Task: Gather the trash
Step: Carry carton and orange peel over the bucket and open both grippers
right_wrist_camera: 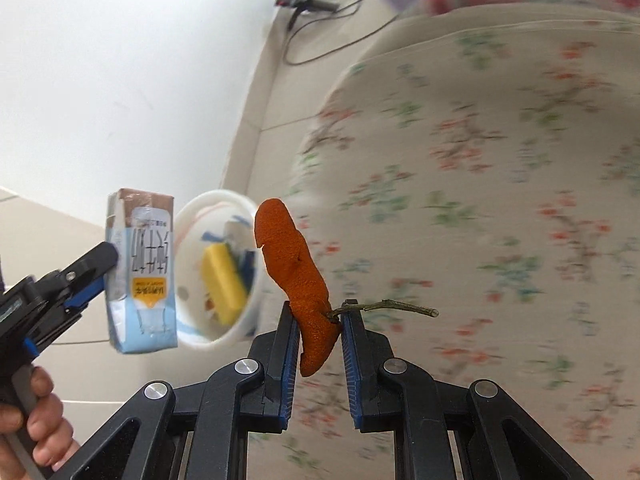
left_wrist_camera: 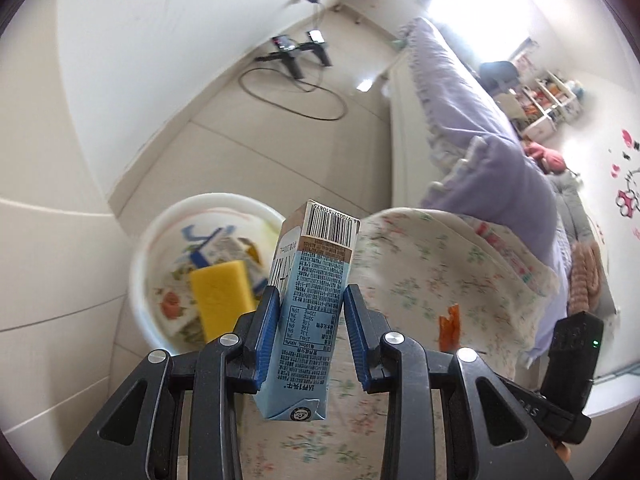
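Left claw [left_wrist_camera: 308,300] pinched a blue milk carton [left_wrist_camera: 310,300] upright between its blue pads, barcode end away from the camera. Right claw [right_wrist_camera: 320,316] pinched a strip of orange peel [right_wrist_camera: 294,264] with a thin twig [right_wrist_camera: 394,306] sticking out sideways past one pad. Both were held over the edge of a floral bedspread [right_wrist_camera: 480,200], near a white trash bin [left_wrist_camera: 160,240] on the floor. Bin already held a yellow sponge [left_wrist_camera: 222,292] and another carton [left_wrist_camera: 224,248]. A hand [right_wrist_camera: 28,420] gripped the left claw's handle.
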`<move>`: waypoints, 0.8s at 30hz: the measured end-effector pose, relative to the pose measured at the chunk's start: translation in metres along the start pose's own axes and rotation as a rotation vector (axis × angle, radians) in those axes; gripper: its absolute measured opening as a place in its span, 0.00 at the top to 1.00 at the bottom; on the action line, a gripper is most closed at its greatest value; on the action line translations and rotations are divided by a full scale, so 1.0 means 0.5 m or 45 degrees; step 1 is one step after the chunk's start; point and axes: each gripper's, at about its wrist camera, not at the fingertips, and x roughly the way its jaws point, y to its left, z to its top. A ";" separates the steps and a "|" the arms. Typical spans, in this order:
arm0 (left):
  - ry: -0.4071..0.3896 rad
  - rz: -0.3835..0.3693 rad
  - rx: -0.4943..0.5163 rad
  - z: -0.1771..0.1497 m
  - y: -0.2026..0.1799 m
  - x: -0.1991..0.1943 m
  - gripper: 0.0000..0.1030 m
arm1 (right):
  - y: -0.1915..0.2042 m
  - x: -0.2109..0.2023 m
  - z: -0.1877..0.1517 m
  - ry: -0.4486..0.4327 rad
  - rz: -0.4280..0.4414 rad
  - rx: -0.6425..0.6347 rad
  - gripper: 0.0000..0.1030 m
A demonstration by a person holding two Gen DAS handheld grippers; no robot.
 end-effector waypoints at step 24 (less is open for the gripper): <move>-0.077 0.209 -0.050 0.034 0.085 -0.029 0.58 | 0.221 0.238 0.020 0.083 0.249 -0.120 0.79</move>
